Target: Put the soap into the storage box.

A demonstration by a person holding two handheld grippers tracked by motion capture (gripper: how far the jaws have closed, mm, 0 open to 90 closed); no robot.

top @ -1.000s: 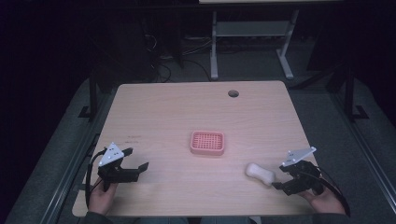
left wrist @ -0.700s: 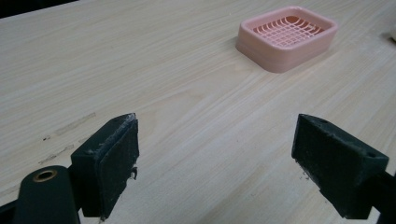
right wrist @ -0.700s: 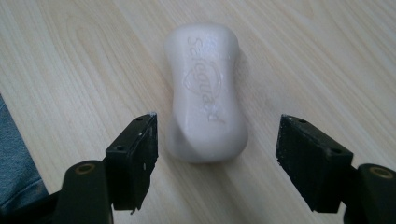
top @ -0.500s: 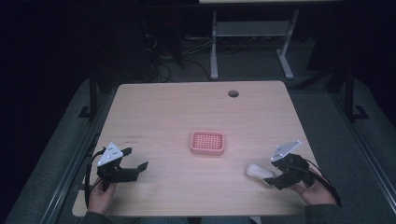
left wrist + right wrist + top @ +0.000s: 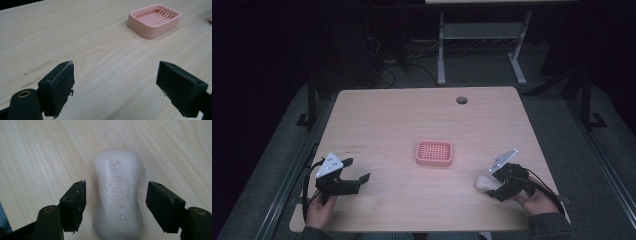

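A white soap bar [image 5: 117, 195] lies flat on the wooden table, lengthwise between the jaws of my right gripper [image 5: 116, 200]. Those jaws have just been closing around it, and narrow gaps still show between each pad and the bar, so the gripper is open. In the high view the soap bar [image 5: 484, 182] pokes out to the left of the right gripper [image 5: 498, 187], near the front right of the table. A pink slotted soap dish [image 5: 434, 153] sits at the table's middle. My left gripper [image 5: 357, 182] rests open at the front left with nothing between its jaws; the pink soap dish [image 5: 154, 20] lies far ahead of it.
The wooden table [image 5: 402, 120] has a round cable hole [image 5: 461, 100] near its far right edge. A white metal frame [image 5: 477, 45] and cables stand on the dark floor behind the table.
My right gripper has moved left along the front of the table until its jaws straddle the soap bar, and the jaws have narrowed. The left gripper has stayed put.
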